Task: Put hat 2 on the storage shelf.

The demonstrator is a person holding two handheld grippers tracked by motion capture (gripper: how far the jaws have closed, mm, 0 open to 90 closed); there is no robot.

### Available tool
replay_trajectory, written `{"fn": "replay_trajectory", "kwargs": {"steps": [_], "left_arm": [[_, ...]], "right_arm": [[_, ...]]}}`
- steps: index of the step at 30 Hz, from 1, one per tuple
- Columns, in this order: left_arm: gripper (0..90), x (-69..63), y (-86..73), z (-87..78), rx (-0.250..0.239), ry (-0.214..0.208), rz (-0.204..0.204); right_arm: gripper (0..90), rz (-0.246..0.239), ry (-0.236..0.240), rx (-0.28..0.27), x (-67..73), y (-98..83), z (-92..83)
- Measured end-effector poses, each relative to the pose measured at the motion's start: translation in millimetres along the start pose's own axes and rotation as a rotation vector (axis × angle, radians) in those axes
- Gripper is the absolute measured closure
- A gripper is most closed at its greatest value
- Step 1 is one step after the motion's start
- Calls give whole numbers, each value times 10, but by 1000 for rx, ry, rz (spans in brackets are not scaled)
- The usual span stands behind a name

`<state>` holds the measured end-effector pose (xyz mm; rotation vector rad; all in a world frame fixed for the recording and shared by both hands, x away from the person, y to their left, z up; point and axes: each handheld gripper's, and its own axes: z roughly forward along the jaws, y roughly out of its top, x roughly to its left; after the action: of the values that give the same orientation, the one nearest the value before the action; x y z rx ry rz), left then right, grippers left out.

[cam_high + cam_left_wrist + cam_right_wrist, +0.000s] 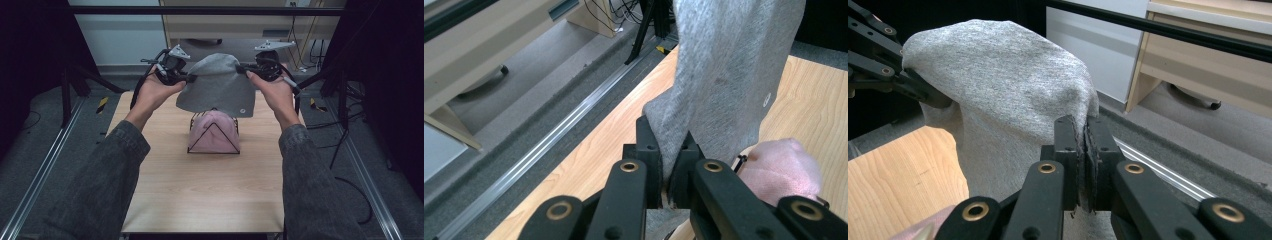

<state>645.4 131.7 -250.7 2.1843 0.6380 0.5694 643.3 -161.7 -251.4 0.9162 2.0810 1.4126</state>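
Fingers (672, 165) of the left gripper (187, 78) and right gripper (243, 70) each pinched an opposite side of the grey hat (218, 85), held above the pink hat (214, 132) mid-counter (200, 190); lowering it evenly, centred over the pink one, seemed best.

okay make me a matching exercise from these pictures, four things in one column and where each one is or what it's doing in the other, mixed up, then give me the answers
Things:
1. grey hat
2. pink hat
3. left gripper
4. table

Places or states:
A. sits on a wire stand
B. hangs in the air between both grippers
C. light wood, carries the stand
D. shut on one edge of the grey hat

Pairs: 1-B, 2-A, 3-D, 4-C
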Motion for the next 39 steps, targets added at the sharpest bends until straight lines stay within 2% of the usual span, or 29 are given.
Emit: {"fn": "replay_trajectory", "kwargs": {"steps": [17, 31, 39], "left_arm": [[868, -96, -310, 184, 30, -46, -33], [868, -165, -459, 259, 35, -78, -48], [867, -199, -594, 350, 58, -94, -54]], "right_arm": [[861, 29, 23, 41, 58, -380, 97], [861, 46, 33, 63, 82, -549, 119], [861, 54, 41, 91, 100, -710, 189]]}}
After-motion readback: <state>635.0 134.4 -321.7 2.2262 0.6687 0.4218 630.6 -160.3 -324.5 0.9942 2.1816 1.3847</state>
